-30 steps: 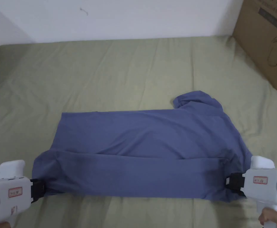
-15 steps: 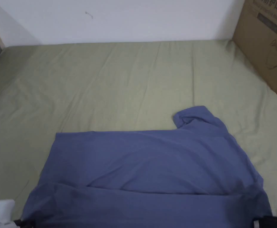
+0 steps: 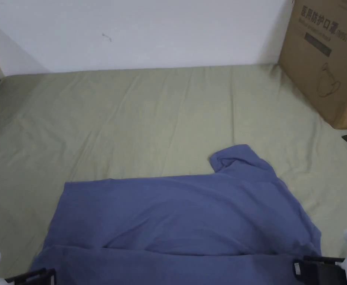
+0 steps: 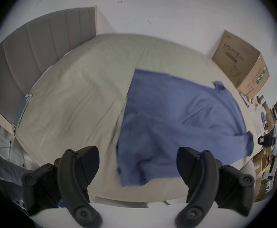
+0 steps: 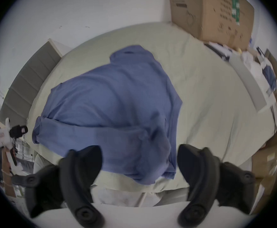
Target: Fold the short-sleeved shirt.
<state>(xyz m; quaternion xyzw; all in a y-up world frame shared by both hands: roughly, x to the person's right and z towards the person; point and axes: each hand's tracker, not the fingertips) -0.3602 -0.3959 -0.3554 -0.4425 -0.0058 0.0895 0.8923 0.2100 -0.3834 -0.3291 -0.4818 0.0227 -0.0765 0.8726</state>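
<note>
Both tools let go of shirt (image 3: 184, 219) | left tool (image 4: 137, 164) spread | right tool (image 5: 139, 162) spread

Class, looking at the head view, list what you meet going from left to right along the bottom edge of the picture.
left gripper → blue shirt → right gripper

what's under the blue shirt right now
The blue shirt lies on the green bedsheet. Its near edge is folded over onto itself. Anything beneath the cloth is hidden.
</note>
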